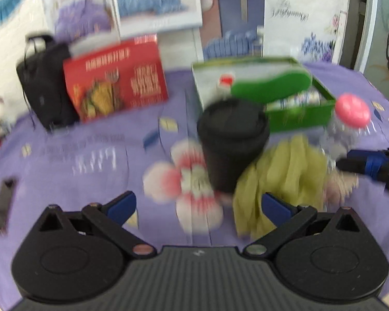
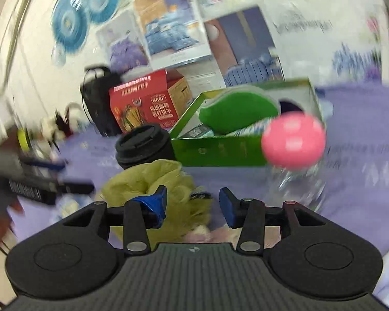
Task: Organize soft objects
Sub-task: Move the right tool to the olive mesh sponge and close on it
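The landmark here is the black lidded cup (image 1: 232, 142), which stands upright on the purple flowered bedsheet (image 1: 90, 155) that covers the surface.

Crumpled against the cup's base, on its right side in the left wrist view, lies the yellow-green cloth (image 1: 280, 178), a soft, loosely bunched piece of fabric. Behind the cup and touching or nearly touching it sits an open green box (image 1: 298, 119) with a green sponge-like pad (image 1: 269, 85) leaning inside it. To the right of the cup, past the cloth, stands a clear bottle with a pink cap (image 1: 352, 110). Well to the left of the cup and further back is a red carton (image 1: 116, 80), with a black bag (image 1: 42, 83) beside that.

The left claw (image 1: 198, 206) hovers low in front of the cup with its blue-tipped fingers spread wide apart and nothing between them; its right finger overlaps the near edge of the cloth in the picture, though the blur hides whether they touch.

The right claw (image 2: 193, 204) is just in front of the cup on the cloth's side, also spread apart. The cloth lies at its left finger (image 2: 157, 202), with folds reaching into the gap, but the fingers are not clamped on it. Both views are smeared by motion blur.
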The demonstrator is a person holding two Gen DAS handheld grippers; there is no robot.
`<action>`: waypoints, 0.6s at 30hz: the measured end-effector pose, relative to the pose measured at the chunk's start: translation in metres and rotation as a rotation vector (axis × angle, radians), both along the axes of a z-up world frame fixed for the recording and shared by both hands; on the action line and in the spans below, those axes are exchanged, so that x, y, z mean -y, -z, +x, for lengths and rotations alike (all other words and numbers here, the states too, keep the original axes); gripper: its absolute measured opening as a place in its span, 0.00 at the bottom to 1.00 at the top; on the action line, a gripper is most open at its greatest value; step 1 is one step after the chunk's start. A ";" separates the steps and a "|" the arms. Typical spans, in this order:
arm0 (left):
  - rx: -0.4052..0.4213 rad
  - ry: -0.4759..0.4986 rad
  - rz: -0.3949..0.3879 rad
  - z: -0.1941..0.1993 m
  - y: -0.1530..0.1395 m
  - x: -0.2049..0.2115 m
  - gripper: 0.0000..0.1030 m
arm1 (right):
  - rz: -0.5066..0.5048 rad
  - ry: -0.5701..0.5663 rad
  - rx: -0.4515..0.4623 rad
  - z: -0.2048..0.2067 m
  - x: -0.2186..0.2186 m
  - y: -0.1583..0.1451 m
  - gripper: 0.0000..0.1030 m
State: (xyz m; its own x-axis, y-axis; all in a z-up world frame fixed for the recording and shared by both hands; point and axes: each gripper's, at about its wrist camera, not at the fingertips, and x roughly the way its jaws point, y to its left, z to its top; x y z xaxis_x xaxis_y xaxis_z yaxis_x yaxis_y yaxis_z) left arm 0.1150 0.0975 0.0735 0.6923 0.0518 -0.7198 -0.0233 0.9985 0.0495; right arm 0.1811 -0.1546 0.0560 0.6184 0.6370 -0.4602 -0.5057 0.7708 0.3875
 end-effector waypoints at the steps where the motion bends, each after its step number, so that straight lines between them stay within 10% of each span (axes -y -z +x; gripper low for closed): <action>1: -0.016 0.013 -0.035 -0.003 0.004 -0.004 0.99 | 0.080 0.005 -0.020 -0.002 0.004 0.003 0.28; 6: -0.036 0.168 -0.170 -0.008 0.011 -0.007 1.00 | 0.194 -0.010 -0.002 -0.017 0.005 -0.003 0.30; 10: -0.057 0.240 -0.119 -0.003 0.028 0.015 1.00 | 0.170 0.008 -0.066 -0.003 -0.003 -0.007 0.33; 18: -0.104 0.277 -0.029 0.012 0.054 0.034 1.00 | -0.207 -0.140 0.049 0.012 -0.060 -0.035 0.35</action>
